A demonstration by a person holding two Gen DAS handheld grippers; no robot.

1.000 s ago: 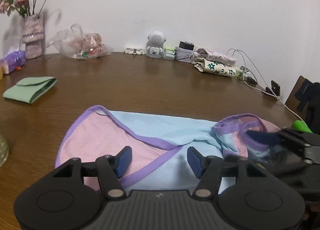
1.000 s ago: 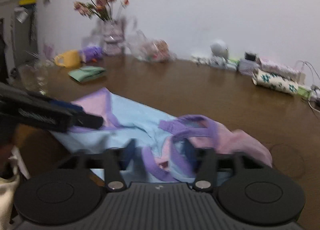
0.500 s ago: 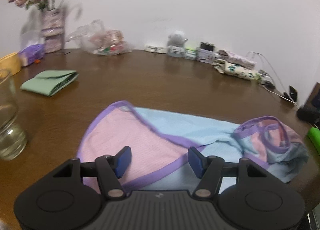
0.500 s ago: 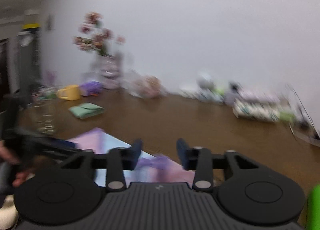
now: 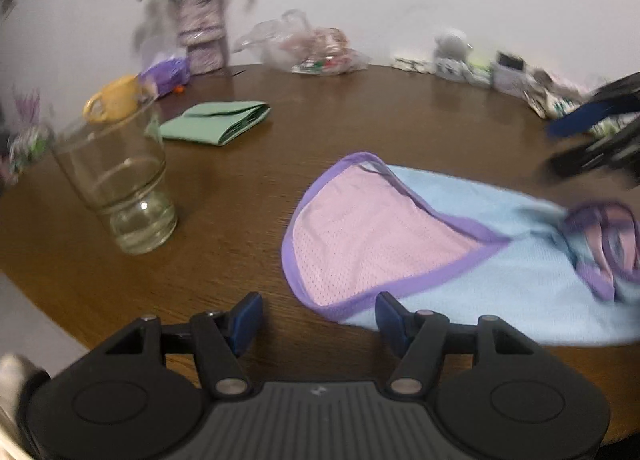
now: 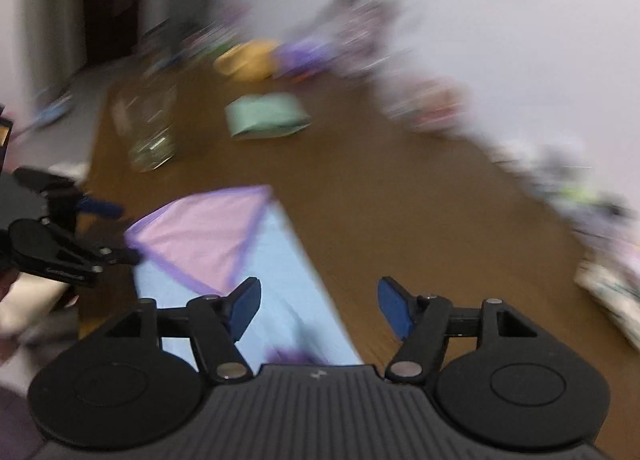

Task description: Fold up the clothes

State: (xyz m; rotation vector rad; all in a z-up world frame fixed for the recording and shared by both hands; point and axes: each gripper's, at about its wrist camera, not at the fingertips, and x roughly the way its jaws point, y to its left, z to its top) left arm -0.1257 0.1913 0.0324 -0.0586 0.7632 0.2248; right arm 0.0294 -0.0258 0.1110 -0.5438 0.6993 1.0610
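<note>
A light-blue and pink mesh garment with purple trim [image 5: 420, 232] lies spread on the brown table [image 5: 320, 127]; its right end is bunched [image 5: 604, 244]. It also shows in the blurred right wrist view [image 6: 224, 248]. My left gripper [image 5: 318, 318] is open and empty, just in front of the garment's near edge. My right gripper [image 6: 318, 308] is open and empty above the garment's blue part; it appears in the left wrist view at the right edge [image 5: 592, 127]. The left gripper appears in the right wrist view at the left [image 6: 68, 244].
A glass of water [image 5: 116, 187] stands left of the garment. A folded green cloth [image 5: 216, 123], a yellow cup [image 5: 114, 101], a flower vase [image 5: 200, 31], a plastic bag [image 5: 308, 47] and small items along the wall sit farther back. The table's front edge is near my left gripper.
The right gripper let go of the bunched end, opened and swung up and left, blurring its view. The left gripper drew back and turned left, bringing the glass into view.
</note>
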